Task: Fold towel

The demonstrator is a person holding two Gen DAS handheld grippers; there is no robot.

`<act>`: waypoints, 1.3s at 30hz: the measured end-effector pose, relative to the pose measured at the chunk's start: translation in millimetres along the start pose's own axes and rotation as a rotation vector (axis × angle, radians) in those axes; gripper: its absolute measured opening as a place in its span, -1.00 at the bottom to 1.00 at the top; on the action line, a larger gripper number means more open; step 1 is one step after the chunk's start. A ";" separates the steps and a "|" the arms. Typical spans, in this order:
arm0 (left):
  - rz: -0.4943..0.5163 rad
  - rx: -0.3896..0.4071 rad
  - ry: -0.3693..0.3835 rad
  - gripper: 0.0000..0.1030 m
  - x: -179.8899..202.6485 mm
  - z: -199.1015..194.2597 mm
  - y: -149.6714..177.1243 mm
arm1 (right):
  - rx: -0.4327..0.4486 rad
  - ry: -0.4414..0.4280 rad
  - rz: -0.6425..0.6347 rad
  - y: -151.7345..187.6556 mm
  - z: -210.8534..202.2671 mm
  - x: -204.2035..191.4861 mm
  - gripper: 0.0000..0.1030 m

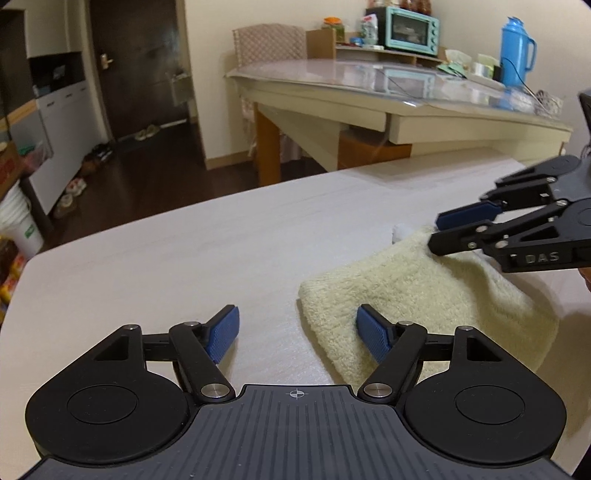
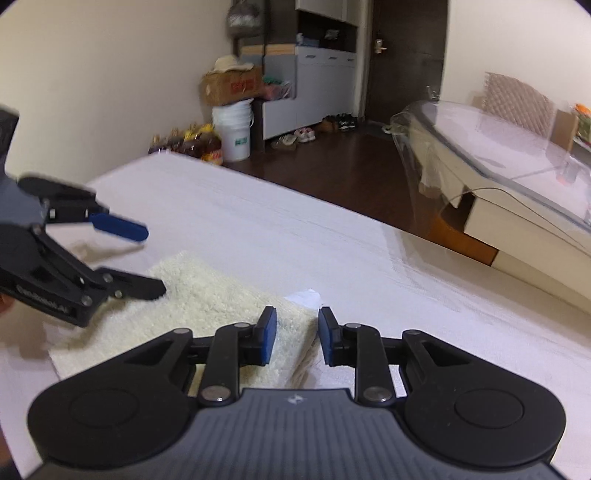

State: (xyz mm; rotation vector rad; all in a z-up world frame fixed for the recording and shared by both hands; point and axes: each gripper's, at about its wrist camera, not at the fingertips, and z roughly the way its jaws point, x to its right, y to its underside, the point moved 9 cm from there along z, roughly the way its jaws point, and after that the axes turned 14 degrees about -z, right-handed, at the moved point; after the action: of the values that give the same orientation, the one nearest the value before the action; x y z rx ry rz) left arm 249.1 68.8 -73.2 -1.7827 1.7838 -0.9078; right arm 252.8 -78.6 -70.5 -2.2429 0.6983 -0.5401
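Note:
A cream terry towel (image 1: 424, 295) lies folded on the white table (image 1: 166, 258), with a small white label (image 2: 304, 295) at its far corner. My left gripper (image 1: 299, 334) is open wide at the towel's near left corner: its right pad rests over the cloth and its left pad over bare table, and nothing is pinched. My right gripper (image 2: 297, 332) straddles the towel's (image 2: 207, 295) far edge with a narrow gap between its pads and no cloth pressed between them. Each gripper shows in the other's view: the right gripper (image 1: 436, 232) and the left gripper (image 2: 151, 258).
Beyond the table's far edge is dark wood floor (image 2: 351, 166). A second table with a glass top (image 1: 369, 81) carries a teal oven (image 1: 412, 29) and a blue flask (image 1: 515, 51). A bucket (image 2: 236, 133), boxes and shoes stand by the wall.

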 end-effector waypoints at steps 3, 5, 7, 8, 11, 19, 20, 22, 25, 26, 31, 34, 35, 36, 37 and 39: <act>-0.003 0.009 -0.020 0.59 -0.1 -5.1 0.6 | 0.011 0.005 0.017 2.6 -11.1 -3.5 -0.44; -0.015 0.019 -0.036 0.68 -0.7 -10.8 1.2 | 0.011 0.005 0.034 6.0 -18.2 -5.9 -0.27; -0.031 0.022 -0.045 0.70 -0.5 -15.5 2.8 | 0.015 0.003 0.067 11.2 -28.2 -9.2 -0.19; -0.039 0.022 -0.045 0.76 0.0 -17.9 4.2 | 0.017 0.000 0.080 13.1 -31.6 -10.2 -0.15; -0.043 0.018 -0.046 0.81 4.7 -26.5 11.2 | 0.012 -0.004 0.121 19.2 -40.9 -13.6 0.10; -0.050 0.022 -0.048 0.93 18.2 -53.2 31.0 | 0.007 0.002 0.159 34.2 -65.9 -27.0 0.62; -0.047 0.023 -0.052 0.96 20.3 -56.5 33.9 | 0.007 0.005 0.171 35.9 -70.1 -28.4 0.67; -0.050 0.029 -0.059 0.99 23.4 -61.9 38.1 | 0.008 0.011 0.182 37.1 -73.2 -29.4 0.74; -0.060 0.028 -0.066 1.00 27.9 -68.7 44.6 | 0.010 0.022 0.196 39.0 -78.7 -32.6 0.80; -0.062 0.027 -0.068 1.00 29.2 -71.1 47.2 | 0.005 0.027 0.196 40.2 -80.5 -34.2 0.83; -0.079 0.021 -0.074 1.00 34.0 -80.5 61.7 | -0.002 0.036 0.186 46.6 -90.2 -42.3 0.89; -0.091 0.018 -0.084 1.00 36.9 -88.4 69.2 | -0.007 0.055 0.192 51.5 -98.1 -43.4 0.92; -0.096 0.017 -0.082 1.00 38.0 -91.0 70.6 | -0.006 0.061 0.194 52.3 -101.0 -43.9 0.93; -0.101 0.017 -0.080 1.00 39.2 -93.3 71.5 | -0.006 0.065 0.196 52.8 -103.0 -44.3 0.93; -0.107 0.019 -0.078 1.00 41.4 -97.3 72.6 | -0.007 0.073 0.199 53.3 -105.7 -44.8 0.93; -0.109 0.025 -0.078 1.00 45.3 -102.3 73.3 | -0.002 0.085 0.204 53.5 -112.9 -47.7 0.95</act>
State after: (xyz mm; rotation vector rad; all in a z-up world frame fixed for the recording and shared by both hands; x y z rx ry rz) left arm 122.1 33.3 -50.9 -1.8883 1.6342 -0.8855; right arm 136.2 -138.4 -43.7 -2.1290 0.9587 -0.5361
